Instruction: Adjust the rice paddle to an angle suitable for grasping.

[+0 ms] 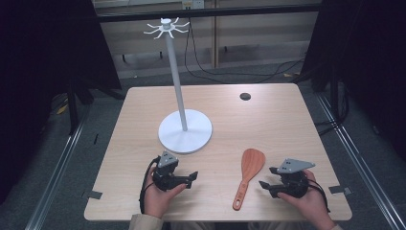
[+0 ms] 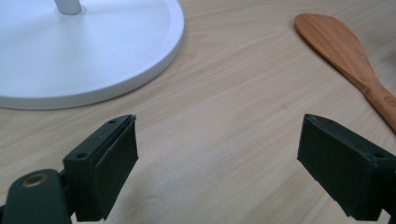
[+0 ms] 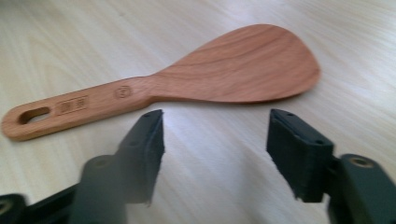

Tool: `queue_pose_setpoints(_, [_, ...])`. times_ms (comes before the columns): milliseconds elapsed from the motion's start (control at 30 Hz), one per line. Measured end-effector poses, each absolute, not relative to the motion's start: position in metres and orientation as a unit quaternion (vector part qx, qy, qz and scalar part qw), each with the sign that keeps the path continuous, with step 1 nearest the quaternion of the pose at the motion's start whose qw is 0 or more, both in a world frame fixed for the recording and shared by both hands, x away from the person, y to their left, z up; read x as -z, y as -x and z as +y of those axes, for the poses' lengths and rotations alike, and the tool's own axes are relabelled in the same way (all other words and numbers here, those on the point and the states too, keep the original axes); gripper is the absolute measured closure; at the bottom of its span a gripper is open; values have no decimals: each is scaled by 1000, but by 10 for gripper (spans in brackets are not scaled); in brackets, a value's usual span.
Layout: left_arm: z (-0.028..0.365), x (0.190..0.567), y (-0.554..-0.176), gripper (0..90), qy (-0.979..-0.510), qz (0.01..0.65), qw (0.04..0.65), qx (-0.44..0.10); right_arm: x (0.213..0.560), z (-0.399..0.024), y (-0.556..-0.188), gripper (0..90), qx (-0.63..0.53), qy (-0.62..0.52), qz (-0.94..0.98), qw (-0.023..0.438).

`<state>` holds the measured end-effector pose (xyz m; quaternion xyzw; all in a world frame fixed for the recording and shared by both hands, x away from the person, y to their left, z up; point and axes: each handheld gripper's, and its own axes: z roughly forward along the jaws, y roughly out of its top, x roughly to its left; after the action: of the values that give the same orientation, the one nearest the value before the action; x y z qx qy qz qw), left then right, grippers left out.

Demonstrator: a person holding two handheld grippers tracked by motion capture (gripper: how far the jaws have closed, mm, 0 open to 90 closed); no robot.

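Observation:
A wooden rice paddle (image 1: 247, 175) lies flat on the table near the front, blade away from me, its handle with a hanging slot toward the front edge. My right gripper (image 1: 265, 184) rests just right of the handle, jaws open and empty; in its own view the paddle (image 3: 187, 88) lies just beyond the right gripper (image 3: 215, 149). My left gripper (image 1: 193, 178) sits in front of the white stand's round base (image 1: 185, 131), jaws open with nothing between them. In the left gripper view (image 2: 217, 163) the base (image 2: 84, 51) is at upper left and the paddle (image 2: 348, 60) at upper right.
The stand's thin white pole (image 1: 176, 72) rises to a ring of small hooks (image 1: 166, 27) at the top. A black round cap (image 1: 245, 96) sits in the table (image 1: 268, 124) at the back right. Dark curtains and floor cables surround the table.

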<state>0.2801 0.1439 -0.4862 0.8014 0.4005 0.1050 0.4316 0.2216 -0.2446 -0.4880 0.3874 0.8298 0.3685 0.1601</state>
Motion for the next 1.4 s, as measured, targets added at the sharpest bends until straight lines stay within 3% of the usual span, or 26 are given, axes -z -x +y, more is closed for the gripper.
queue_pose_setpoints(100, [145,485,-279,120,-801,396,437,-108,489,-238,-221,449,-374,-371,838,146])
queue_pose_setpoints(133, [146,484,-278,120,-800,397,437,-110,489,-232,-220,530,-373,-361,844,135])
queue_pose_setpoints(233, [147,484,-278,119,-798,398,439,-111,490,-227,-219,604,-371,-349,852,125])
queue_pose_setpoints(267, [148,485,-278,119,-798,399,437,-110,490,-223,-219,704,-370,-343,857,109])
queue_pose_setpoints(300, [148,485,-278,119,-797,399,440,-108,490,-223,-219,704,-370,-343,857,109])
queue_pose_setpoints(467, [151,483,-276,121,-794,399,444,-114,495,-218,-220,891,-359,-329,870,74])
queue_pose_setpoints(967, [155,483,-275,122,-790,406,445,-118,496,-180,-226,900,-354,-294,883,88])
queue_pose_setpoints(1400, [160,485,-279,124,-785,408,451,-118,496,-147,-260,889,-347,-314,878,104])
